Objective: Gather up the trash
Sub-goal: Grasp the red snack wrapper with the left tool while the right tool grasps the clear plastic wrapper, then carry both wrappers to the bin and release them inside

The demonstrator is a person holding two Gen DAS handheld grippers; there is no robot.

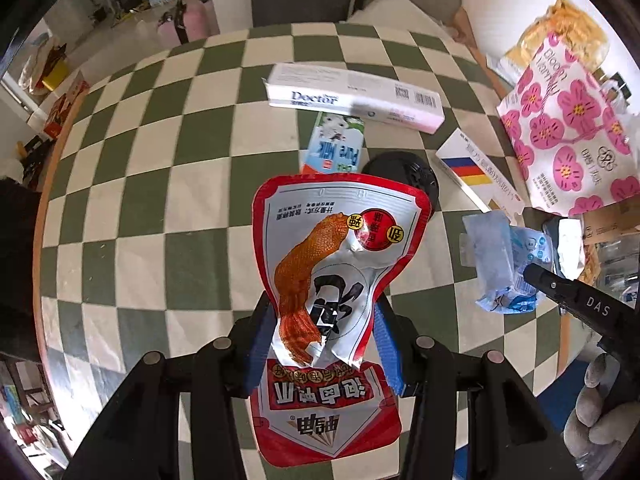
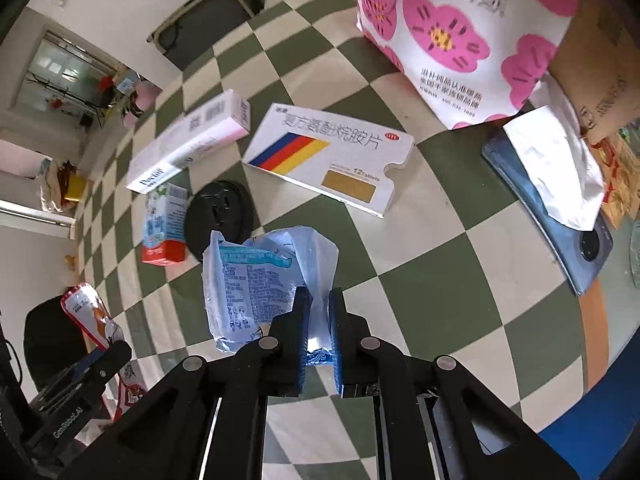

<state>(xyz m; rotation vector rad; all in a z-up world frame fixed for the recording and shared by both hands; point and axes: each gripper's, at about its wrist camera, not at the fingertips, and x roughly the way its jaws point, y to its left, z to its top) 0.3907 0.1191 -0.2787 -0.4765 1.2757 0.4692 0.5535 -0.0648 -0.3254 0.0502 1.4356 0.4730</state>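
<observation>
The left gripper (image 1: 322,336) is clamped on one red snack pouch (image 1: 336,248), its blue pads (image 1: 386,356) pressing the crumpled middle; the pouch stands up between the fingers, held off the checkered table (image 1: 132,184). The right gripper (image 2: 320,332) is closed on one crinkled blue wrapper (image 2: 248,280), pinching its clear right edge, with the rest of the wrapper hanging to the left above the table. In the left view that wrapper (image 1: 500,264) shows at the tip of the right gripper (image 1: 536,276); in the right view the pouch (image 2: 86,312) shows low at left in the left gripper (image 2: 108,356).

Still lying on the table: one black lid (image 2: 220,212), touching one milk carton (image 2: 166,228) on its left; one long white toothpaste box (image 2: 192,144) just behind the carton; one flat pill box (image 2: 328,156) with a blue, red and yellow stripe, just right of the lid. That makes four loose items. Farther right stands one white bag (image 2: 448,36) with pink flowers, and near it one phone (image 2: 560,220) with one white tissue (image 2: 556,172) lying across it. A cardboard box (image 2: 596,68) sits at the far right edge.
</observation>
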